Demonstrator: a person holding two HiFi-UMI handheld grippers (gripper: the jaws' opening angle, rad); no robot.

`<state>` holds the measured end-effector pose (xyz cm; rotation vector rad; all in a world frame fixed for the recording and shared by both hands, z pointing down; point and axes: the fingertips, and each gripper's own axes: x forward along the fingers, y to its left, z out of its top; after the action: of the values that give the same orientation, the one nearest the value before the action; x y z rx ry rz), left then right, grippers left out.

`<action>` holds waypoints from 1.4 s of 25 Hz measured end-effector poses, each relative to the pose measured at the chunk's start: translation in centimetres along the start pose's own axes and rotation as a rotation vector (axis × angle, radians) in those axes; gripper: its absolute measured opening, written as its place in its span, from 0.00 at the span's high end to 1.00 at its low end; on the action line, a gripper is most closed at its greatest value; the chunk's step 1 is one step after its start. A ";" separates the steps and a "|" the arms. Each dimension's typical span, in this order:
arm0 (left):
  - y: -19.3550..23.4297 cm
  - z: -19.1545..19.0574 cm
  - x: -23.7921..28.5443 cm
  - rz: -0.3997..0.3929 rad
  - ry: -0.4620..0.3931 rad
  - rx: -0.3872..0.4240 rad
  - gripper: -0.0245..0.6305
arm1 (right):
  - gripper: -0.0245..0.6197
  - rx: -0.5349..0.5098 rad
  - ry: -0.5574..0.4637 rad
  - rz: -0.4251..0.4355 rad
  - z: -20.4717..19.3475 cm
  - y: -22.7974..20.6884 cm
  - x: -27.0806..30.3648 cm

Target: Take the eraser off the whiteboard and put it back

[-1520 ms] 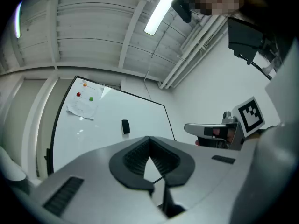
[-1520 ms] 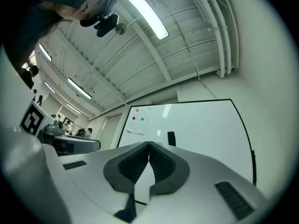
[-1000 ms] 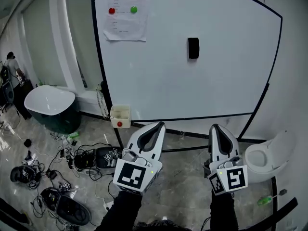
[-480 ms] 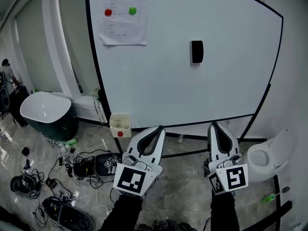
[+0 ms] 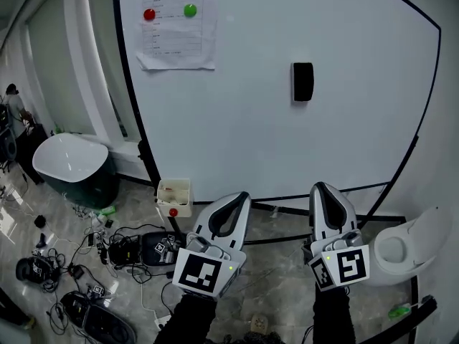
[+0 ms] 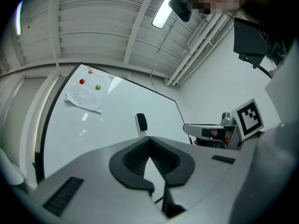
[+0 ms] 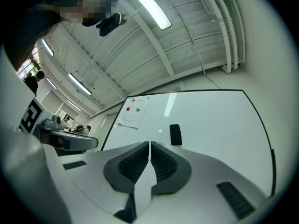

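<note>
Marble-look floor (image 5: 280, 282), pale walls, and a black-framed whiteboard (image 5: 251, 127) standing ahead of me. Contents, left to right:

1. White tub (image 5: 68, 156) with a dark outside, on the floor at far left, against the wall.
2. Tangle of cables and dark gear (image 5: 107, 253), spread on the floor in front of the tub.
3. Sheet of paper (image 5: 176, 38), fixed to the upper left of the whiteboard, with a red magnet (image 5: 149, 14) and a green magnet (image 5: 190, 10) on it.
4. Small cream box (image 5: 173, 196) with a red dot on its front, on the floor by the board's left leg.
5. My left gripper (image 5: 240, 196), low in the middle of the head view. Its jaws are together at the tips with nothing between them. It points toward the board and is well short of it.
6. Eraser (image 5: 303, 82), black and upright, stuck on the whiteboard right of centre. It is higher than both grippers and well apart from them. Neither tool touches it.
7. My right gripper (image 5: 320, 188), just right of the left one. Its jaws are closed tip to tip and empty, and it also faces the board.
8. White bowl-shaped fixture (image 5: 401, 246), on the floor at far right, beyond the board's right leg.
</note>
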<state>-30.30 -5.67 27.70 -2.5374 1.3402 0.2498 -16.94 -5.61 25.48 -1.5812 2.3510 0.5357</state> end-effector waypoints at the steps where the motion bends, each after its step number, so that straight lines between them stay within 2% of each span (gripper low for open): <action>1: 0.2 -0.3 0.9 0.011 -0.001 -0.002 0.95 | 0.95 0.002 -0.002 0.009 -0.4 -0.7 0.8; 11: 1.7 -1.5 8.8 0.090 -0.028 0.013 0.95 | 0.95 0.006 -0.014 0.089 -3.3 -6.2 6.9; 15: 1.9 -2.0 10.5 0.108 -0.009 0.036 0.95 | 0.95 0.007 -0.022 0.110 -4.0 -7.5 8.1; 22: 2.9 -2.8 12.2 0.129 -0.013 0.024 0.95 | 0.95 0.012 -0.043 0.137 -4.8 -8.3 10.1; 28: 4.7 -3.6 13.4 0.108 -0.003 0.032 0.95 | 0.95 -0.002 -0.044 0.127 -5.7 -8.1 12.3; 35: 6.7 -3.7 15.1 0.045 -0.014 0.057 0.95 | 0.95 -0.046 -0.060 0.120 -5.6 -7.7 15.2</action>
<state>-27.28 -22.31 26.12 -2.4571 1.3799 0.2348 -15.57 -23.34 23.06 -1.4279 2.4160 0.6584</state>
